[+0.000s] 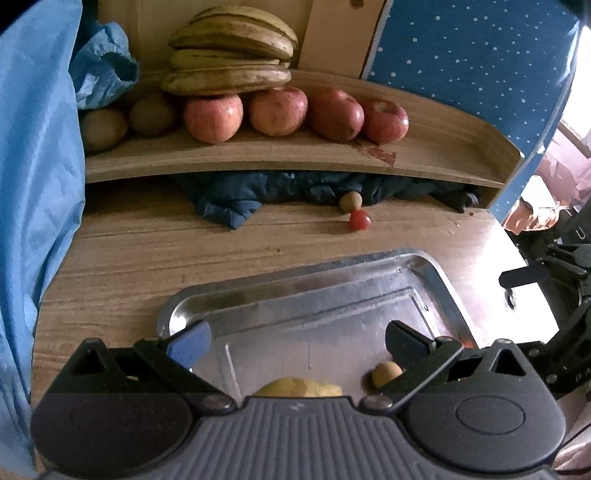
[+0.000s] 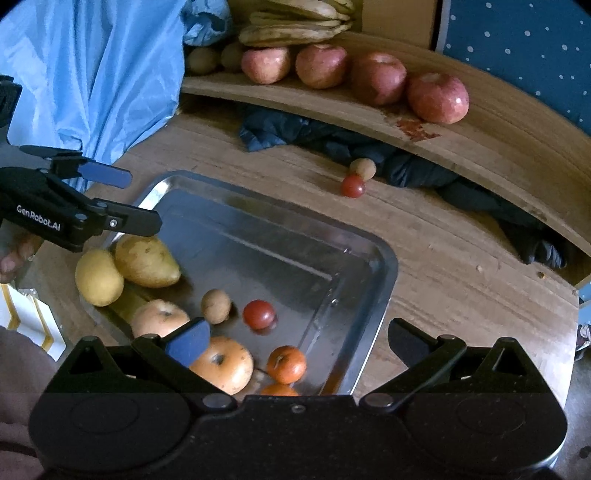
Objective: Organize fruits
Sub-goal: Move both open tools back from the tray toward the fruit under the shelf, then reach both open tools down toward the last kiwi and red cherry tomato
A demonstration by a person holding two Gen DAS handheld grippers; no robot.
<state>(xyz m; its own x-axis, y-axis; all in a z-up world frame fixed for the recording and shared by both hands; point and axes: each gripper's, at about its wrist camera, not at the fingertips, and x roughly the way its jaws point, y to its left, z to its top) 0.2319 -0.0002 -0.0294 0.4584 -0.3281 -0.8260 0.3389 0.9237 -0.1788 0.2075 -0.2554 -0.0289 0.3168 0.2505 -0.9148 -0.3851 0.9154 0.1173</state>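
Four red apples (image 2: 354, 75) are sitting in a row on the wooden shelf (image 2: 498, 147), bananas (image 2: 295, 26) lying stacked behind, kiwis (image 2: 216, 59) at the left end. Two mangoes (image 2: 125, 269), pale apples (image 2: 225, 363), oranges (image 2: 286, 363) and a small tomato (image 2: 259, 314) are resting in the metal tray (image 2: 384, 266). Another tomato (image 2: 352, 185) is lying loose on the table.

Apples (image 2: 369, 79) line the shelf (image 2: 480, 147) behind the tray (image 2: 376, 295).

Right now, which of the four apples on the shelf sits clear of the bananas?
The rightmost apple, at the end of the row beside the red stain. The bananas rest over the left end of the row; this apple stands farthest from them.
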